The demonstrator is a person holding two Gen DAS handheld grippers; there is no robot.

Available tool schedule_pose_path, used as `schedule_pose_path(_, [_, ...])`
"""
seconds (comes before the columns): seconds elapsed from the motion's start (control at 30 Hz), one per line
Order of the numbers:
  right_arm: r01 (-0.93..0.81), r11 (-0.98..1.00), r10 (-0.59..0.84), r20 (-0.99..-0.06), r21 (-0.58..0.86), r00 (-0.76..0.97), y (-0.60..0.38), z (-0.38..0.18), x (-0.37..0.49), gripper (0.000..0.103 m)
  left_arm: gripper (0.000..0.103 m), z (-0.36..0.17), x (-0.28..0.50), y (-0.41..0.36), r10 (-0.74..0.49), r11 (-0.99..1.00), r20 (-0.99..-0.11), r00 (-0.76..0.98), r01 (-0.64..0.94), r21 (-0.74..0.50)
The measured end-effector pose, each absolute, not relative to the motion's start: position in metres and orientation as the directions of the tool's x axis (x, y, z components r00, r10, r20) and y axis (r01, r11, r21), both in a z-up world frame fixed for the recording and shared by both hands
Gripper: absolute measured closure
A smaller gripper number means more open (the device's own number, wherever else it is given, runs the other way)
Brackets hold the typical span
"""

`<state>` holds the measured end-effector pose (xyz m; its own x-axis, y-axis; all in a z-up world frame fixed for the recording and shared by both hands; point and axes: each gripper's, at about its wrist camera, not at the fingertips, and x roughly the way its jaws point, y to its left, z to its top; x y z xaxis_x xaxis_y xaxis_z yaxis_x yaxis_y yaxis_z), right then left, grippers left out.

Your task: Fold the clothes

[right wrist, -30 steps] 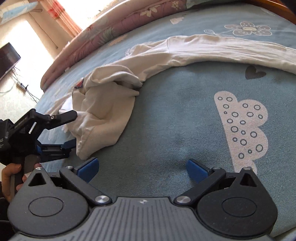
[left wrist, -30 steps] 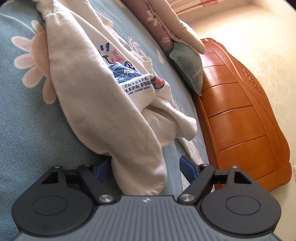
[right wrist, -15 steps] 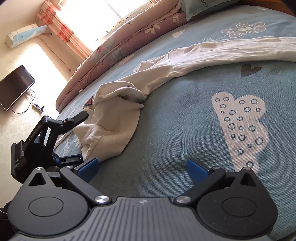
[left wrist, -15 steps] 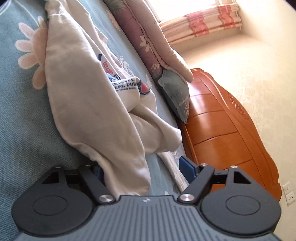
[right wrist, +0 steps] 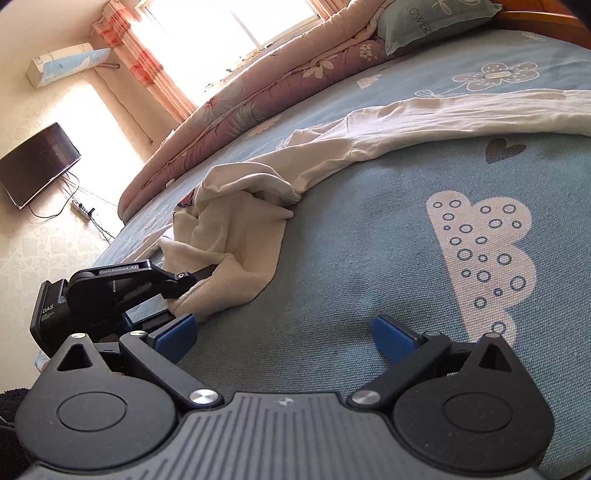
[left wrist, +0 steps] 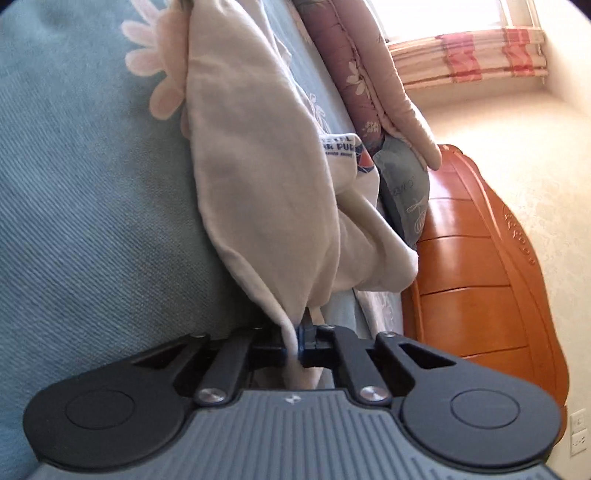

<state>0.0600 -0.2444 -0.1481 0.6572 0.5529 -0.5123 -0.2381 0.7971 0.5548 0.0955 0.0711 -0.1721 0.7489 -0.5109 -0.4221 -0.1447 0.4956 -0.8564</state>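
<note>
A cream sweatshirt [left wrist: 258, 192] with a blue and red print lies crumpled on the blue patterned bedsheet [left wrist: 81, 206]. My left gripper [left wrist: 293, 345] is shut on the sweatshirt's near hem, the cloth pinched between its blue pads. In the right wrist view the same sweatshirt [right wrist: 240, 243] stretches from the left edge of the bed toward the far right, and the left gripper [right wrist: 173, 306] holds its near end. My right gripper [right wrist: 284, 336] hovers open just above the bedsheet [right wrist: 351, 258], to the right of the cloth, with nothing between its fingers.
A folded pink floral quilt [right wrist: 258, 99] and a blue-green pillow [right wrist: 432, 18] lie along the far side of the bed. A wooden headboard [left wrist: 480, 266] rises beyond the pillow [left wrist: 406, 192]. A wall television [right wrist: 37, 162] and a power strip sit at the left.
The left gripper's jaws, open around the sweatshirt's hem before, have shut on it. Both cameras have tilted, showing more of the window and wall. The right gripper stays open.
</note>
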Motion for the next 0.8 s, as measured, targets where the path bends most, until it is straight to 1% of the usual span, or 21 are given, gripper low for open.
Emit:
schedule_pose_path(0.13, [-0.244,0.799,0.553,-0.512,0.55,0.657,-0.244,-0.148,0.059,0.0,0.1,-0.147,0.083,0.09,-0.509,0.534,-0.441,0.739,-0.131,-0.835])
schedule_pose_path(0.23, [-0.244,0.804,0.548,-0.516,0.543,0.659,-0.243,-0.148,0.059,0.0,0.1,-0.125,0.075,0.118,-0.477,0.573,-0.457,0.751,-0.128,-0.81])
schedule_pose_path(0.43, [-0.235,0.808,0.541,-0.522,0.541,0.659,-0.241,-0.146,0.06,0.0,0.1,-0.096,0.057,0.181,-0.328,0.656,-0.507,0.797,-0.194,-0.73])
schedule_pose_path(0.53, [-0.234,0.82,0.528,-0.534,0.522,0.66,-0.237,-0.145,0.06,0.0,0.1,-0.097,0.055,0.209,-0.25,0.663,-0.535,0.807,-0.26,-0.702])
schedule_pose_path(0.63, [-0.256,0.85,0.502,-0.56,0.461,0.659,-0.229,-0.144,0.058,0.0,0.099,-0.111,0.061,0.223,-0.281,0.647,-0.568,0.774,-0.285,-0.708])
schedule_pose_path(0.7, [-0.28,0.874,0.476,-0.584,0.397,0.658,-0.22,-0.143,0.057,0.0,0.098,-0.117,0.07,0.218,-0.309,0.672,-0.599,0.739,-0.276,-0.687])
schedule_pose_path(0.8, [-0.316,0.908,0.419,-0.627,0.276,0.656,-0.204,-0.141,0.054,0.0,0.091,-0.124,0.075,0.208,-0.325,0.701,-0.62,0.714,-0.258,-0.664])
